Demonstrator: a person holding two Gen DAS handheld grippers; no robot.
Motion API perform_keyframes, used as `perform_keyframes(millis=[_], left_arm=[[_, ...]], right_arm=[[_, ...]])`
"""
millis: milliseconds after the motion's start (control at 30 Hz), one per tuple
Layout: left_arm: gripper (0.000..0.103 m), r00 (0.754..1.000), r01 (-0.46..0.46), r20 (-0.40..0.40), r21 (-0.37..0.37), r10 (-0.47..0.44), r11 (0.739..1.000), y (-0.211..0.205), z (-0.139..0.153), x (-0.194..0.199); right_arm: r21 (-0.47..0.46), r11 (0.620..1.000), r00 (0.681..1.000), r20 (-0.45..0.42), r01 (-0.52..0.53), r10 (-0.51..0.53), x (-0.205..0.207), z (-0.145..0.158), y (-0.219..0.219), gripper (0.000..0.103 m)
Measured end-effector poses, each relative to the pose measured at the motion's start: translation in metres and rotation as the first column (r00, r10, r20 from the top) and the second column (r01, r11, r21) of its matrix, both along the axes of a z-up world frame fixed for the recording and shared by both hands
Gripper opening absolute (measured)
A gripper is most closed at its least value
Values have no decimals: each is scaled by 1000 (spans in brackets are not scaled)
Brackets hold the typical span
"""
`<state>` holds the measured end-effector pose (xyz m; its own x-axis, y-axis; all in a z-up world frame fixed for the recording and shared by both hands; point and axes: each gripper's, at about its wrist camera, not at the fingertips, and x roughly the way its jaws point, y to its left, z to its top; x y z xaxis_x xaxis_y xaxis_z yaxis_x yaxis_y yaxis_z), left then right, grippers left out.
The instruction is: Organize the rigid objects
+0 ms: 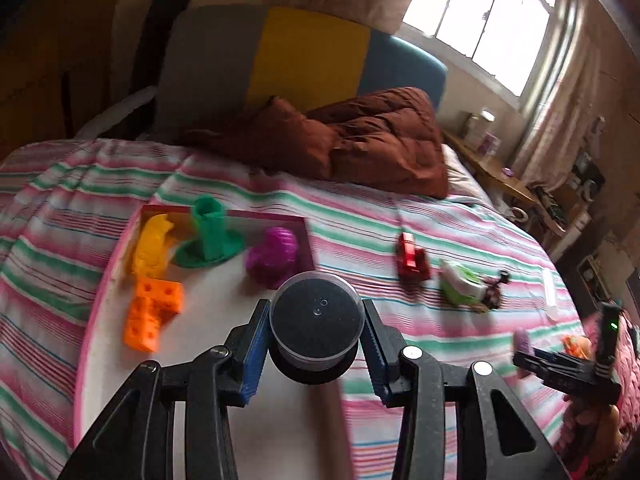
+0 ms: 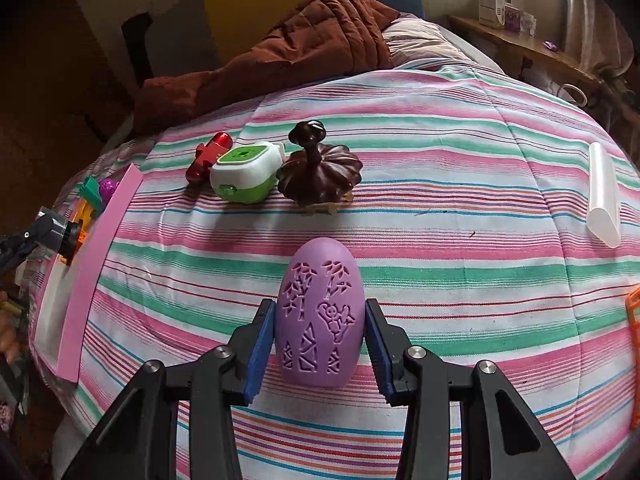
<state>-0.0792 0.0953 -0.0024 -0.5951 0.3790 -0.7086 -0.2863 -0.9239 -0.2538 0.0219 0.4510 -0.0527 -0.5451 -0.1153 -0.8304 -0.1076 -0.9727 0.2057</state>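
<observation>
Brown quilt (image 2: pixel 304 40) bunched on striped bedsheet (image 2: pixel 440 152); window (image 1: pixel 480 20) bright.

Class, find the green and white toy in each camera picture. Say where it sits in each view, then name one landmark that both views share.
Left wrist view: the green and white toy lies right of centre on the striped bedspread, just right of the red toy.
Right wrist view: the toy sits upper left of centre, between the red toy and a dark brown ornament.
Shared landmark: the pink-edged tray.
</observation>
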Motion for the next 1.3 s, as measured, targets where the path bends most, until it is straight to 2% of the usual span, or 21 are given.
perform_keyframes(millis=[233, 433, 600, 800, 1000, 1300], left_arm=[[43, 995, -82, 54, -74, 86, 994, -22, -20, -42], [44, 993, -83, 69, -130, 93, 988, -22, -27, -62], [45, 993, -93, 61, -144, 103, 985, -24, -28, -58], [47, 993, -97, 55, -116, 104, 988, -31, -28, -48], [47, 993, -89, 61, -189, 102, 978, -27, -33, -55], [53, 991, -130, 4, -100, 131, 986, -48, -11, -34]], right_arm=[[-4, 1000, 1000, -8, -11, 11, 0, 0, -5, 44], [-12, 1000, 1000, -16, -10, 10, -1, -3, -2, 44], [6, 999, 999, -22, -37, 37, -1, -5, -8, 44], [30, 997, 996, -38, -73, 74, 0, -4, -19, 44], [39, 994, 992, -68, -104, 106, 2, 1, -27, 44], [-4, 992, 990, -73, -122, 122, -3, 15, -49, 44]])
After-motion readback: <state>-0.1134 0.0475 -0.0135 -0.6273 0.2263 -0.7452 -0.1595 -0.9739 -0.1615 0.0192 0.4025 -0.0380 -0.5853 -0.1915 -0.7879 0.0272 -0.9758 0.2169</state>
